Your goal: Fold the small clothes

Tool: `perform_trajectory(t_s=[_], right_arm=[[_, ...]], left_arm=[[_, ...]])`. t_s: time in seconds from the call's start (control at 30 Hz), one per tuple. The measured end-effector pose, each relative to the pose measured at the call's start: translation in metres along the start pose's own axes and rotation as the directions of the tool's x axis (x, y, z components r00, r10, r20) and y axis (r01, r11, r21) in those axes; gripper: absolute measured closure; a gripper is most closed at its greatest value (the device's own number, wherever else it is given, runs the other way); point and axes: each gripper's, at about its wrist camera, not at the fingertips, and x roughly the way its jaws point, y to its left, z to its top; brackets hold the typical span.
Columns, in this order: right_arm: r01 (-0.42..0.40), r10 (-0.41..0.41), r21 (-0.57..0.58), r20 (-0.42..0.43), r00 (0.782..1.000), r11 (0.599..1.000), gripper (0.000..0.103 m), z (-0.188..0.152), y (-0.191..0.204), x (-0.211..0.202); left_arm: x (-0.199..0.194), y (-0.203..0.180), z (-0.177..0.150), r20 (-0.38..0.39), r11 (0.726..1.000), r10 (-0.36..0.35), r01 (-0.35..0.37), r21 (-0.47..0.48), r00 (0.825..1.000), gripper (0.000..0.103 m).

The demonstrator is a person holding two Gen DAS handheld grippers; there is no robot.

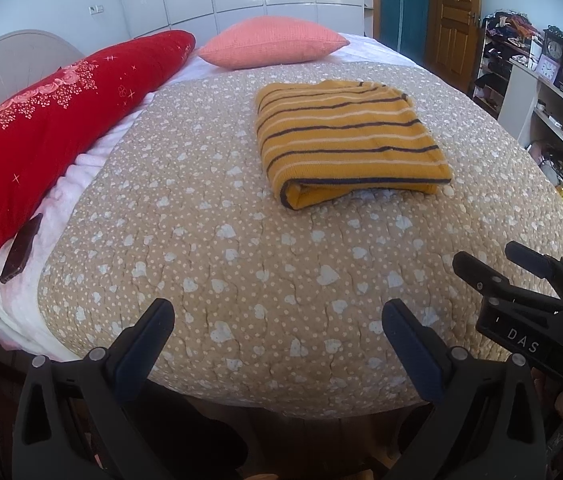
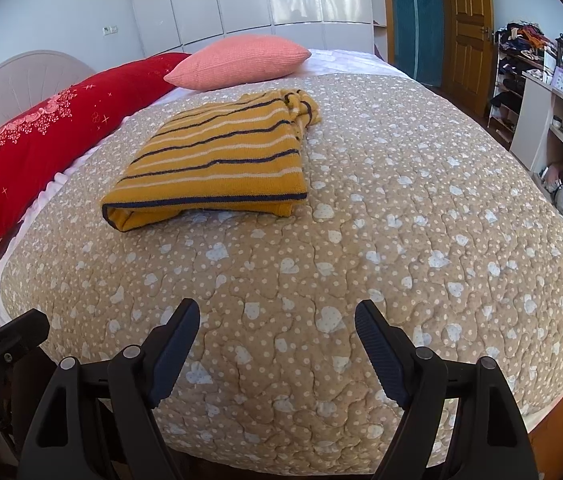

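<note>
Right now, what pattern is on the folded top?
Mustard yellow top with thin navy and white stripes, clearest in the left wrist view.

Bare quilt (image 1: 241, 248) ahead; phone (image 1: 20, 251) (probably) far left.
</note>
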Motion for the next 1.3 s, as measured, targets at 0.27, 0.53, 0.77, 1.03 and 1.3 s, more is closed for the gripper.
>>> perform_trajectory(t_s=[0.27,0.53,0.77,1.03,1.3], right_arm=[[0.003,-0.003,-0.002,-0.009,1.0,1.0,0.019,0.0,0.0,0.004],[0.032,-0.032,-0.031,-0.01,0.999,0.999,0.019,-0.001,0.005,0.007],[0.04,-0.041,-0.07,-0.026,0.999,0.997,0.018,-0.004,0.012,0.013],[0.077,-0.078,-0.062,-0.021,0.997,0.995,0.018,0.0,0.007,0.019],[0.249,-0.264,-0.234,-0.034,0.964,0.94,0.018,0.014,0.023,0.036]], left_arm=[[0.007,0.002,-0.001,-0.02,1.0,-0.013,0.013,-0.007,1.0,0.0],[0.017,0.005,-0.004,-0.046,1.0,-0.022,0.021,-0.017,0.999,0.0],[0.027,0.011,-0.006,-0.075,0.998,-0.048,0.044,-0.05,0.996,0.0],[0.041,0.014,-0.006,-0.103,0.996,-0.074,0.068,-0.063,0.992,0.0],[0.062,0.024,-0.003,-0.138,0.993,-0.084,0.071,-0.094,0.987,0.0]])
